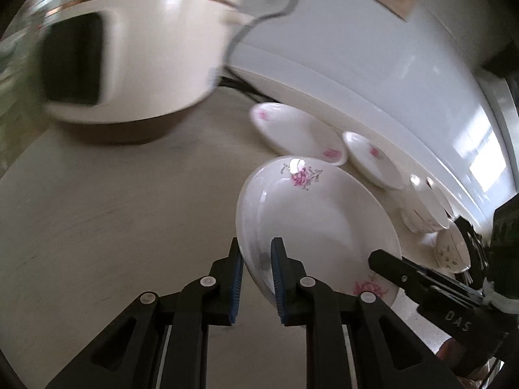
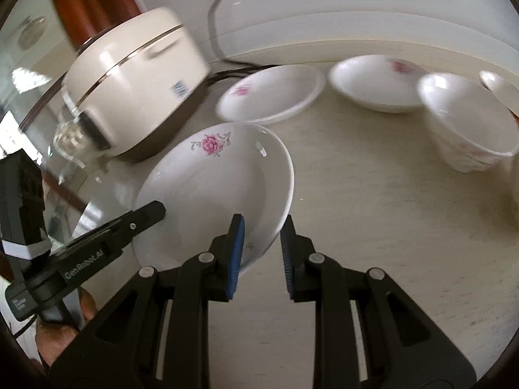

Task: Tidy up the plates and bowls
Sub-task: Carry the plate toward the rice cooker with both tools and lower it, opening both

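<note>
A white deep plate (image 1: pixel 324 220) (image 2: pixel 211 194) with pink flowers is tilted above the pale table (image 1: pixel 113 210) (image 2: pixel 373 210). My left gripper (image 1: pixel 258 253) is shut on its near left rim, one pad inside and one outside. In the right wrist view the left gripper (image 2: pixel 152 210) shows at the plate's left edge. My right gripper (image 2: pixel 262 227) straddles the opposite rim with its jaws apart, a gap at the outer pad. Its tip (image 1: pixel 376 256) reaches the plate from the right in the left wrist view. Two more flowered plates (image 2: pixel 269 94) (image 2: pixel 376 84) lie behind.
A cream rice cooker (image 1: pixel 129 48) (image 2: pixel 136 77) with a cord stands at the back left. White bowls (image 1: pixel 425 207) (image 2: pixel 467 129) sit at the back right along the white wall. A glass jar (image 2: pixel 69 136) stands beside the cooker.
</note>
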`<state>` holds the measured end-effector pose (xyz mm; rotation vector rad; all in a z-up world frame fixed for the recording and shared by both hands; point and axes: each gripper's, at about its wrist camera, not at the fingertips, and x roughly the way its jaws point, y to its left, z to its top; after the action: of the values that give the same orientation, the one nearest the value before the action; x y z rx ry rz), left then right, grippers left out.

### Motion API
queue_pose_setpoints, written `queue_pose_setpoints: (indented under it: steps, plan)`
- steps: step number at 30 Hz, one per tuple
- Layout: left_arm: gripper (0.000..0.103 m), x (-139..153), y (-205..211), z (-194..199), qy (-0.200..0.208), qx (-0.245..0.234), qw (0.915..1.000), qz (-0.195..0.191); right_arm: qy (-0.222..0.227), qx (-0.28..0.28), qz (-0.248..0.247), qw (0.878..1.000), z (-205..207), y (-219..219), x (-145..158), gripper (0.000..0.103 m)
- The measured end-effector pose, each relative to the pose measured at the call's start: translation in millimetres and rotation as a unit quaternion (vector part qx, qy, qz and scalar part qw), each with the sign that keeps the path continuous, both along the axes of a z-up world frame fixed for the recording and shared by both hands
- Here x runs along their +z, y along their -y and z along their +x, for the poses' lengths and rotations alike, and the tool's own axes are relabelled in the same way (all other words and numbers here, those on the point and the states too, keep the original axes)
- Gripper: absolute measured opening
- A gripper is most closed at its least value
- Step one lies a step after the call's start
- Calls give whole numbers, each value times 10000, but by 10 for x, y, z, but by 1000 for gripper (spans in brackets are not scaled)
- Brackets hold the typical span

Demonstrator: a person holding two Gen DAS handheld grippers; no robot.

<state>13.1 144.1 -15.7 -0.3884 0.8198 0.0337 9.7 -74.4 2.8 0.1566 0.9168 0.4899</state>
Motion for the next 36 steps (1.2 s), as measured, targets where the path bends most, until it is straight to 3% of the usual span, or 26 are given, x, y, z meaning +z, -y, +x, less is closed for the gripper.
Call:
queue_pose_setpoints:
  steps: [7, 15, 31, 36]
  plan:
    - [18, 12, -493, -335, 5, 812, 9966, 100, -27, 716, -84, 9974, -131, -688, 7, 26]
    - [18, -39, -843, -590, -127, 1429, 9895, 148, -97, 1264, -147, 9918, -251, -1243, -44, 26]
    - [19, -88, -1011, -804, -247, 1911, 9810, 211, -183, 1727, -254, 9845, -231, -1698, -205, 26]
    - [29, -105, -1061, -898, -199, 1939, 9807, 182, -193, 1863, -207, 9821, -231, -1697, -205, 29]
